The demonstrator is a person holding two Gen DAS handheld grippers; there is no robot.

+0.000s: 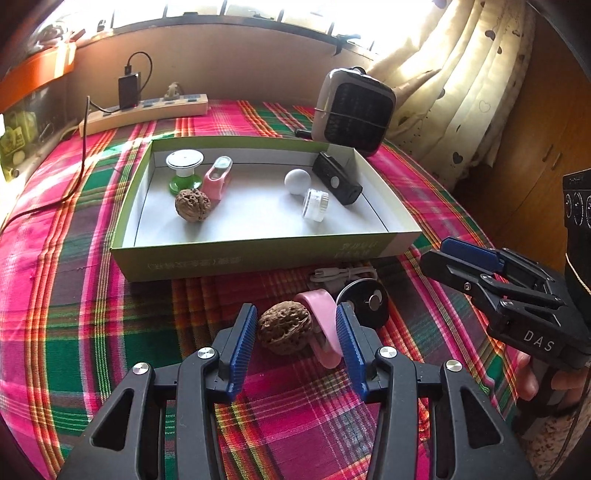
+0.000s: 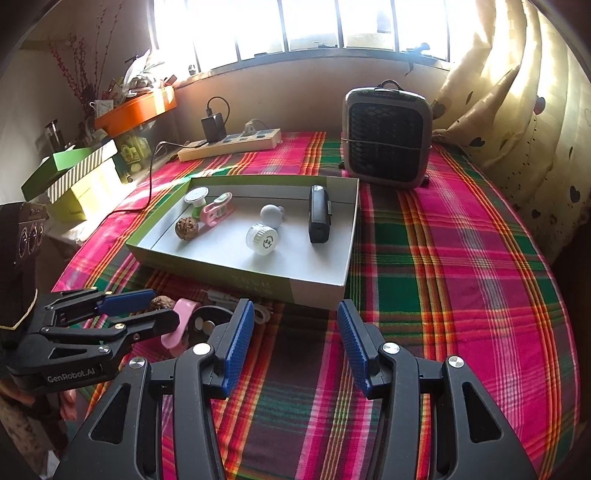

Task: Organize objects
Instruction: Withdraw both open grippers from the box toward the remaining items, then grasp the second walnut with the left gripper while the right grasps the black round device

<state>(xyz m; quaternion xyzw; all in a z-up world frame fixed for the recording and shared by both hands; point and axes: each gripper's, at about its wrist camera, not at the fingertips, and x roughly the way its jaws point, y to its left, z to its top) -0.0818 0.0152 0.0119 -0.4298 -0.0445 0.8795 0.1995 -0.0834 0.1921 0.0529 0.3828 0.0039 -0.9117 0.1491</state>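
Surface: we record a plaid cloth [image 2: 461, 240] in pink, green and orange covering the whole table.

Landmark: a shallow green-walled box [image 1: 236, 254] with a white floor, lying mid-cloth.

Inside the box we count a walnut [image 1: 192, 205], a pink clip [image 1: 218, 177], a green-and-white spool [image 1: 183, 170], a white ball [image 1: 297, 181], a clear jar [image 1: 315, 204] and a black device [image 1: 337, 179].

In front of the box, on the cloth, we list a second walnut [image 1: 284, 326], a pink holder [image 1: 323, 332], a round black disc [image 1: 364, 301] and a white cable [image 1: 341, 275].

Behind the box: a power strip [image 2: 231, 144], a small heater [image 2: 387, 138], sunlit barred windows [image 2: 295, 26]; a curtain [image 2: 517, 110] to its right.

Tools: the left gripper [image 1: 295, 341] stands partly open, straddling the second walnut and pink holder, gripping neither. The right gripper [image 2: 295, 341] stands partly open and empty over bare cloth before the box.
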